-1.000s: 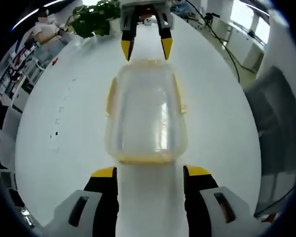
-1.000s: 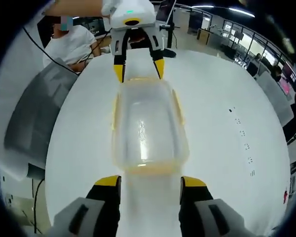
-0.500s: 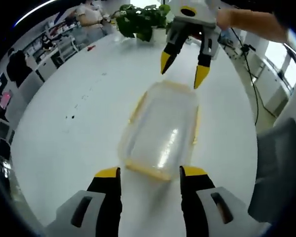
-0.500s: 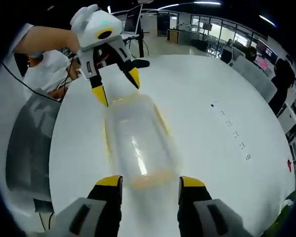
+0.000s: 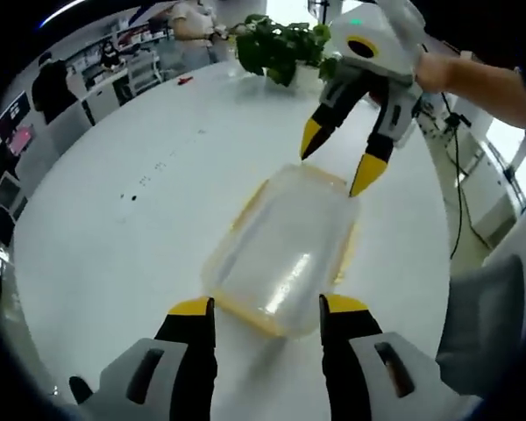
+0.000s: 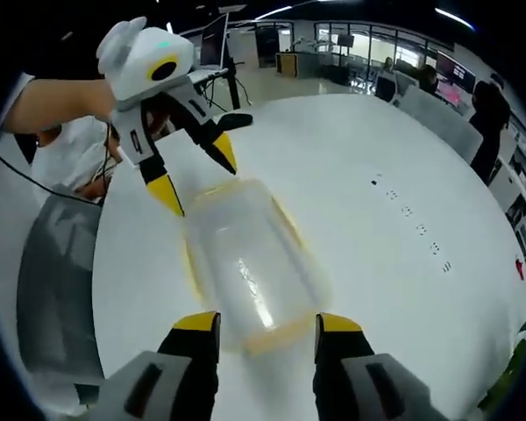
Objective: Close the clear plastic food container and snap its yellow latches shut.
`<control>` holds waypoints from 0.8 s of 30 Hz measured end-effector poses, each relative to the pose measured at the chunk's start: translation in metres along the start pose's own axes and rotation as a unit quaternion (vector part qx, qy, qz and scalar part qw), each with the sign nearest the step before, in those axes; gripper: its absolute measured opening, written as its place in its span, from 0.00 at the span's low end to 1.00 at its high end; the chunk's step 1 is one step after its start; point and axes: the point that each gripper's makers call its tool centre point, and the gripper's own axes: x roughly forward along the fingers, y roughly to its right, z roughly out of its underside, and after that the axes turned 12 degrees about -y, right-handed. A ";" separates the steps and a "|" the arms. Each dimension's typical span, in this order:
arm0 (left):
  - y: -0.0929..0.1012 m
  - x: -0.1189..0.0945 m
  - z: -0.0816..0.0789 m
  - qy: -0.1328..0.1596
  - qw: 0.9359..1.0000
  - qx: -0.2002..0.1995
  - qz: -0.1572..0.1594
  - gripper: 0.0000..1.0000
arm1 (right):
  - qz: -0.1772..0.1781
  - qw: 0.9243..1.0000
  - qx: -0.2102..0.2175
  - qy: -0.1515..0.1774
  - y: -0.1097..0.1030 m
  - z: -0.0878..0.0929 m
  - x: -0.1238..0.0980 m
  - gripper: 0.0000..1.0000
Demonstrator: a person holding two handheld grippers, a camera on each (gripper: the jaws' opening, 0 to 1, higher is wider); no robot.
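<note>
Container point(image 5: 287, 254) between 2 spread-fingered grippers

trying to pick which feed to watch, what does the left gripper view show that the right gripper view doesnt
Left gripper view: a green potted plant at the far edge of the white table, and the right tongs open over the container's far end.

Right gripper view: a dark monitor on a stand beyond the table, and the left tongs open over the far end.

Both: the clear container with its lid on, yellow latches along its sides, small dark marks on the table, and a grey chair.
</note>
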 end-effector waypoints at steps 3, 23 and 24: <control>-0.003 0.002 0.001 -0.004 1.000 -0.023 -0.005 0.46 | 0.004 1.000 0.013 -0.003 0.003 0.000 0.002 0.41; -0.007 0.009 0.006 -0.009 0.990 -0.141 -0.011 0.47 | 0.002 0.992 0.122 -0.006 0.008 0.006 0.007 0.41; -0.007 0.009 0.005 -0.008 0.989 -0.144 -0.011 0.47 | -0.001 0.992 0.128 -0.004 0.007 0.006 0.008 0.41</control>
